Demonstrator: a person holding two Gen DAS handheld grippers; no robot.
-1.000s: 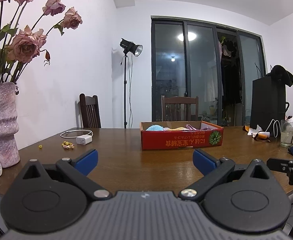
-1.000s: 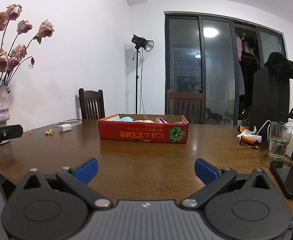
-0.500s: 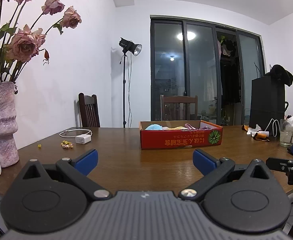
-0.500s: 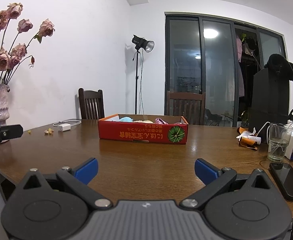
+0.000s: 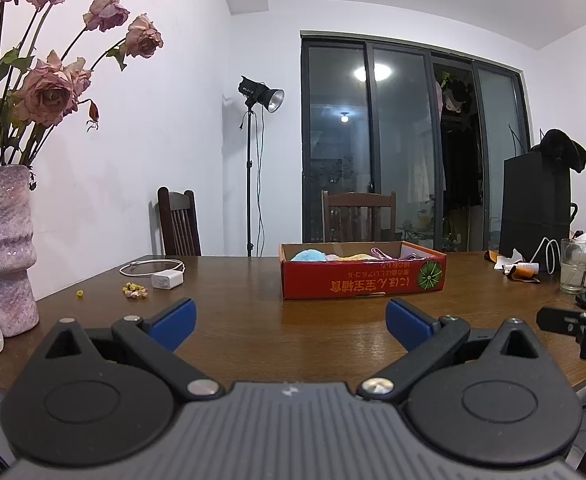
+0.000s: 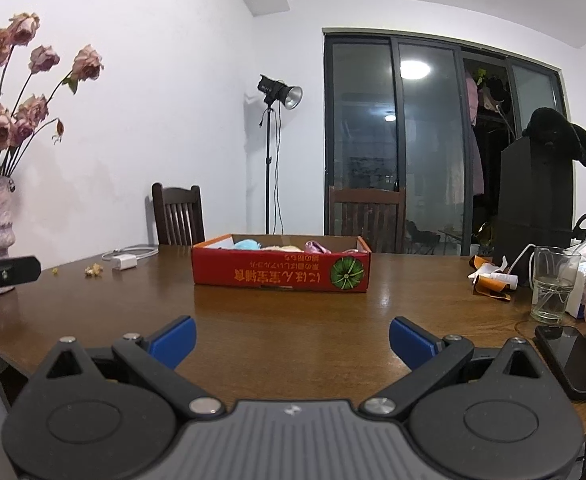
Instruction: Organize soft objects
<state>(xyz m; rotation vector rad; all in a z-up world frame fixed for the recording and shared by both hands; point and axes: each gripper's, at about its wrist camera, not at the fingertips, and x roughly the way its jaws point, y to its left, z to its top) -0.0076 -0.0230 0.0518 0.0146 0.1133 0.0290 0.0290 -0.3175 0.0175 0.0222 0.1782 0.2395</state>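
Both tongs gaped wide, holding nothing. The red box [image 6: 281, 268] of soft things lay at twelve o'clock from the right gripper [image 6: 292, 340], one o'clock from the left gripper [image 5: 290, 322].

A glossy brown wooden table [image 6: 293, 320] holds a matt red cardboard box [image 6: 281, 276] of fluffy cloth items [image 6: 249, 245], a clear drinking glass [image 6: 553, 284] and a rough speckled pink vase [image 5: 1, 248].

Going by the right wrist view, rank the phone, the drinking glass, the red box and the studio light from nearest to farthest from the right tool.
From the right tool:
1. Phone, on the table at its right.
2. Drinking glass, right side, behind the phone.
3. Red box, ahead at the table's middle.
4. Studio light, on a stand beyond the table.
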